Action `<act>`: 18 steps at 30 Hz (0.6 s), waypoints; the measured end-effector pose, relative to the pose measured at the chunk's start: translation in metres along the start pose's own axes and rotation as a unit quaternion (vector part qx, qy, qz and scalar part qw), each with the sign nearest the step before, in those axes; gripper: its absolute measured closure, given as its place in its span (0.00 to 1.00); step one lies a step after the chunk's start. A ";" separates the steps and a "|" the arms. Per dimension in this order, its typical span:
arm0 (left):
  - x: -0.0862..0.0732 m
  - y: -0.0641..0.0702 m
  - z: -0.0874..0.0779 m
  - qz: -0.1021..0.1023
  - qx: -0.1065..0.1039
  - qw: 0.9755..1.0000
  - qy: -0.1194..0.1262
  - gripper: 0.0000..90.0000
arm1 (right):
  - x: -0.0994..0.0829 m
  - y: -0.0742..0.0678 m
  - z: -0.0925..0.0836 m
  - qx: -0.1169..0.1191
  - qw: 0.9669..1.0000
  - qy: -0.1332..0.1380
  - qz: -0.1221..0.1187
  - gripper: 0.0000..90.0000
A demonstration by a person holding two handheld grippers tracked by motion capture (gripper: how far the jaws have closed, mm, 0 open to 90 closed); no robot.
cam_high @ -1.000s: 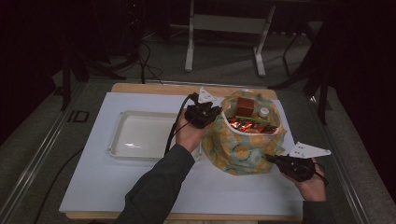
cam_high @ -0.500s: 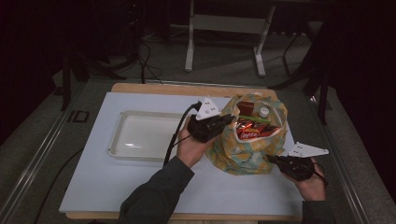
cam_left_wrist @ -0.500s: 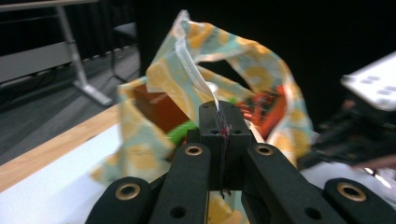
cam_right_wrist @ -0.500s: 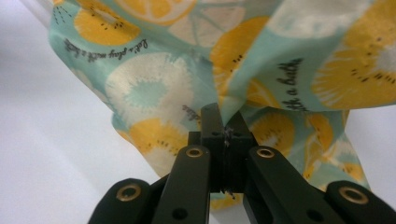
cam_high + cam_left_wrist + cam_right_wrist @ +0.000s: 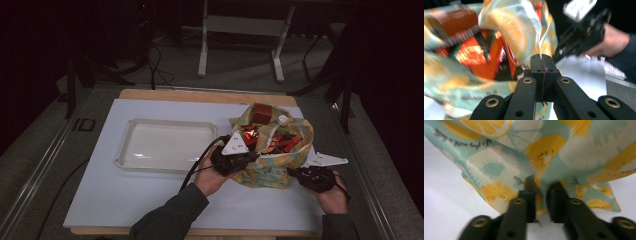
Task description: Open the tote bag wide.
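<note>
Fruit-print fabric bag [image 5: 272, 162] near the bench's [image 5: 150, 200] right edge, left gripper [image 5: 250, 156] pinching its rim, right gripper [image 5: 541, 192] jaws just parting around its lower edge, cloth between them, clear tray [image 5: 167, 145] left of the bag, open surface along the front edge.

High view: fixed above near table [image 5: 150, 210] edge, facing forward and down, distant. Left gripper view: very close, along its jaws at fruit-print bag [image 5: 506, 37]. Right gripper view: very close, same bag [image 5: 529, 152] low. All share bag [image 5: 280, 167].

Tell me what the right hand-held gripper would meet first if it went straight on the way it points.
Probably the fruit-print cloth bag. The right hand-held gripper points at its lower edge; its jaws have just been opening with a fold between them, though depth is blurred.
</note>
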State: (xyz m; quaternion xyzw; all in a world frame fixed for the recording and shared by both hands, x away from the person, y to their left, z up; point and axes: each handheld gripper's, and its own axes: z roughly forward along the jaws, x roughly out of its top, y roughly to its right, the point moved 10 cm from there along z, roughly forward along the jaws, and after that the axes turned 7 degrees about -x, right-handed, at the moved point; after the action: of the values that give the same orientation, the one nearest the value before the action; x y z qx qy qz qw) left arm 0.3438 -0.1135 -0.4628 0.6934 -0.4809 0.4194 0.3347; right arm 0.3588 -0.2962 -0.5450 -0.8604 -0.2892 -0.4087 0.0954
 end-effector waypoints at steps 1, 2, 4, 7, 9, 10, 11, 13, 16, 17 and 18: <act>-0.008 -0.001 0.005 -0.003 -0.001 1.000 -0.011 0.99 | 0.003 0.002 -0.006 0.002 1.000 0.010 0.005 0.76; -0.008 -0.001 0.005 -0.003 -0.001 1.000 -0.011 0.99 | 0.005 0.002 -0.010 0.005 1.000 0.014 0.008 0.74; -0.015 -0.003 0.009 -0.005 0.000 1.000 -0.023 0.99 | 0.007 0.003 -0.013 0.006 1.000 0.019 0.011 0.71; -0.028 -0.005 0.016 -0.005 0.003 0.999 -0.044 0.99 | 0.013 0.004 -0.027 0.019 0.999 0.032 0.016 0.62; -0.032 -0.005 0.018 -0.002 0.005 0.999 -0.052 0.99 | 0.015 0.002 -0.033 0.030 0.999 0.038 0.010 0.59; -0.032 -0.005 0.018 -0.002 0.005 0.999 -0.052 0.99 | 0.015 0.002 -0.033 0.030 0.999 0.038 0.010 0.59; -0.036 -0.005 0.020 0.001 0.007 0.998 -0.059 0.99 | 0.018 0.002 -0.041 0.033 0.998 0.045 0.009 0.58; -0.040 -0.005 0.023 0.004 0.009 0.998 -0.068 0.99 | 0.021 0.003 -0.047 0.033 0.998 0.054 0.010 0.56; -0.043 -0.005 0.025 0.008 0.011 0.997 -0.075 0.99 | 0.026 0.004 -0.054 0.033 0.997 0.067 0.013 0.54; -0.048 -0.005 0.026 0.008 0.009 0.997 -0.083 0.99 | 0.029 0.005 -0.058 0.028 0.997 0.074 0.016 0.53; -0.048 -0.005 0.026 0.008 0.009 0.997 -0.083 0.99 | 0.029 0.005 -0.058 0.028 0.997 0.074 0.016 0.53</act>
State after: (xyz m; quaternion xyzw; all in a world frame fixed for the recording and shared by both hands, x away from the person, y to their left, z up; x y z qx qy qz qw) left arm 0.3466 -0.1165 -0.5174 0.7246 -0.5089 0.3677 0.2843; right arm 0.3381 -0.3112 -0.4848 -0.8292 -0.2788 -0.4616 0.1473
